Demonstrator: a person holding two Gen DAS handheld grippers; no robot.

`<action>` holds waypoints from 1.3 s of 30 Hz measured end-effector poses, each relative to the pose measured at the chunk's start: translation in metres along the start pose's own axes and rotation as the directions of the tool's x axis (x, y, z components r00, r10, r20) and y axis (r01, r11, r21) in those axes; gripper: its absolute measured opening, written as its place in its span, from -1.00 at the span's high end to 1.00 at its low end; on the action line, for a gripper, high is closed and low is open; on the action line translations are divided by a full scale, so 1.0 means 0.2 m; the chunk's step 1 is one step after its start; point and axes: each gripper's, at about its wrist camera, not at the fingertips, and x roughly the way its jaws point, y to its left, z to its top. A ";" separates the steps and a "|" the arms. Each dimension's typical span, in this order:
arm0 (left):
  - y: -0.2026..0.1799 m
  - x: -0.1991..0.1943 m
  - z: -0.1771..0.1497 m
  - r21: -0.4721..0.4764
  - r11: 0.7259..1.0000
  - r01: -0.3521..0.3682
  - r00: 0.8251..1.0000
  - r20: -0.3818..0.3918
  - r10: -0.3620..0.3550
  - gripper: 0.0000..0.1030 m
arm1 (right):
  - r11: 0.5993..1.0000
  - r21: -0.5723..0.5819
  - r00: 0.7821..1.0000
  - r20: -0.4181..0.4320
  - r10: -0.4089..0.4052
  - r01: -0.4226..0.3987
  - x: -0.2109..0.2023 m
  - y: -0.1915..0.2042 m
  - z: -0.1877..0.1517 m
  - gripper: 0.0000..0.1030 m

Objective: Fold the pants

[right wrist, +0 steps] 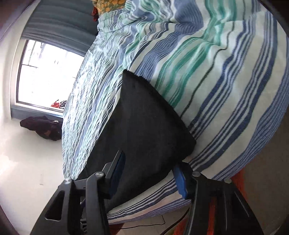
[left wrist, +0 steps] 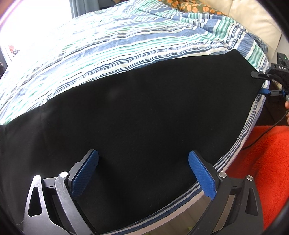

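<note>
The black pants (left wrist: 137,115) lie flat in a long band along the near edge of the striped bed (left wrist: 112,43). My left gripper (left wrist: 143,155) is open, its blue pads just above the cloth near the bed edge. My right gripper (left wrist: 260,83) shows at the far right end of the pants. In the right wrist view my right gripper (right wrist: 150,162) is open, its blue pads on either side of the corner of the pants (right wrist: 144,126), one finger over the cloth and one beside its edge.
An orange-red rug (left wrist: 267,162) covers the floor right of the bed, with a black cable across it. A window (right wrist: 47,79) and a dark heap of clothes (right wrist: 41,126) on the pale floor lie beyond the bed. A floral pillow (left wrist: 191,6) sits at the head.
</note>
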 end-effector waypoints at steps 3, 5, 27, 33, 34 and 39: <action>0.00 0.00 0.00 0.000 1.000 -0.003 1.000 0.004 0.003 -0.93 | 0.999 -0.019 0.999 0.000 -0.034 0.034 0.04 0.03 0.01 0.01; -0.01 -0.01 0.00 0.000 1.000 -0.005 1.000 0.005 0.005 -0.93 | 1.000 -0.001 1.000 0.000 -0.029 0.029 0.06 0.02 0.03 0.01; 0.22 -0.22 0.01 -0.123 0.988 0.095 0.995 -0.013 -0.098 -0.93 | 0.986 -0.151 0.980 0.198 -0.037 0.067 -0.12 0.15 -0.02 0.81; 0.68 -0.52 -0.17 -0.300 0.952 0.067 0.994 0.105 -0.037 -0.93 | 0.963 -0.269 0.966 0.253 0.057 0.014 -0.27 0.52 -0.14 0.81; 0.75 -0.56 -0.22 -0.331 0.942 0.054 0.993 0.119 -0.015 -0.93 | 0.952 -0.305 0.964 0.253 0.084 -0.003 -0.30 0.63 -0.17 0.81; 1.09 -0.61 -0.47 -0.541 0.839 0.059 0.989 0.146 0.025 -0.93 | 0.866 -0.497 0.961 0.211 0.180 -0.053 -0.30 1.21 -0.37 0.81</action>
